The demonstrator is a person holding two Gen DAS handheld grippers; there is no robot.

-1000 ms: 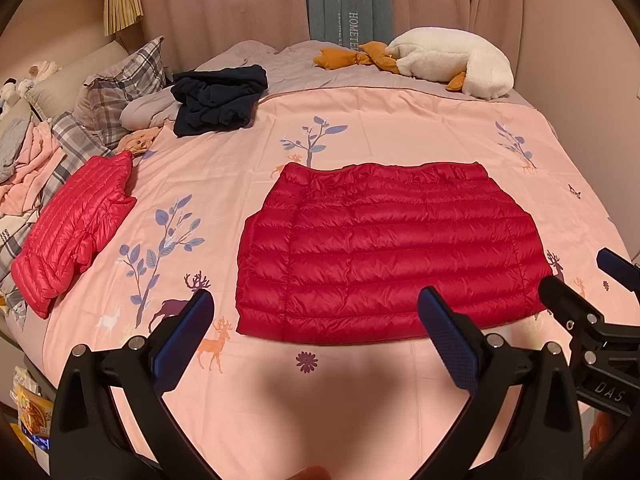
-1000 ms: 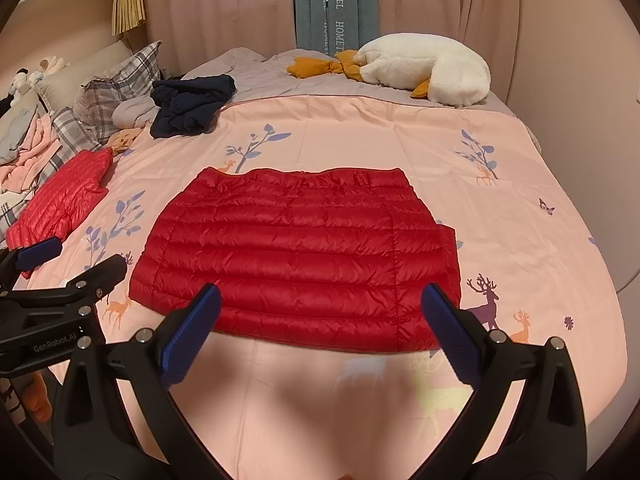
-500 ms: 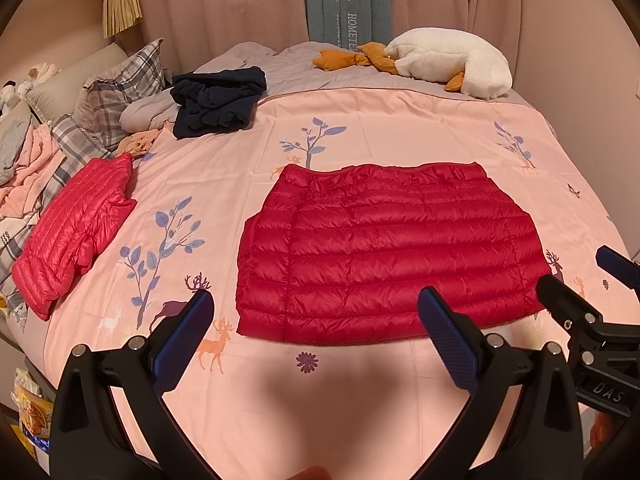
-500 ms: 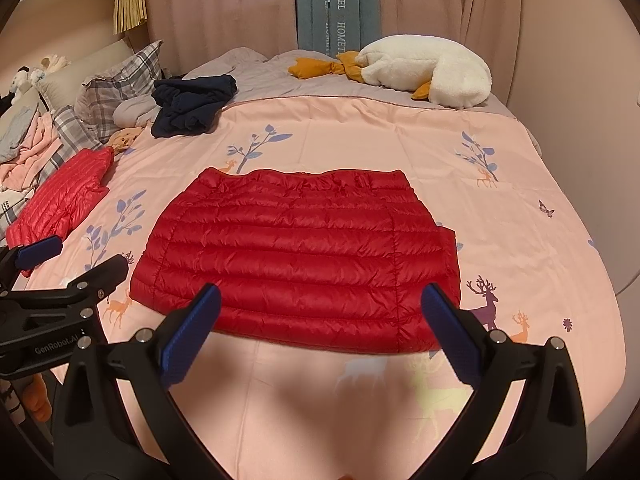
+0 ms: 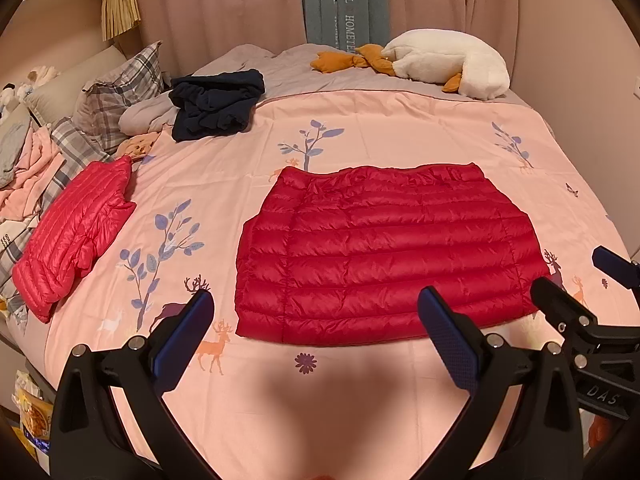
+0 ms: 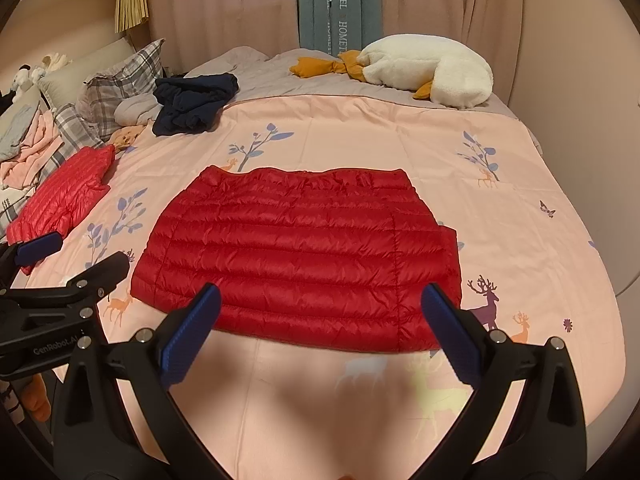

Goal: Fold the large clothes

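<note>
**Two tongs open above a folded red jacket**

Both tongs are spread wide and hold nothing. The left tongs (image 5: 314,340) hang over the near edge of the bed (image 5: 360,420), blue pads apart, the near left corner of the jacket (image 5: 384,256) showing between them. The right tongs (image 6: 320,336) hang just beside them, over the jacket's near right part; each pair shows at the edge of the other's view, the right tongs at (image 5: 576,292) and the left at (image 6: 68,264). Neither touches the cloth, as far as the fisheye lets one judge.

The jacket is a quilted red one, lying flat in the middle of the pink bedspread (image 6: 500,120) as a wide block, narrower at the far edge. A small flap sticks out at its right side (image 6: 448,236).

To the left, well apart, lies a second, lighter red jacket (image 5: 76,236), folded near the bed's left edge. Beyond it are plaid pillows (image 5: 120,92) and a dark blue heap of clothes (image 5: 216,104). At the far end, on the grey sheet, rests a white plush goose (image 5: 444,64) before the curtains (image 6: 224,0).
</note>
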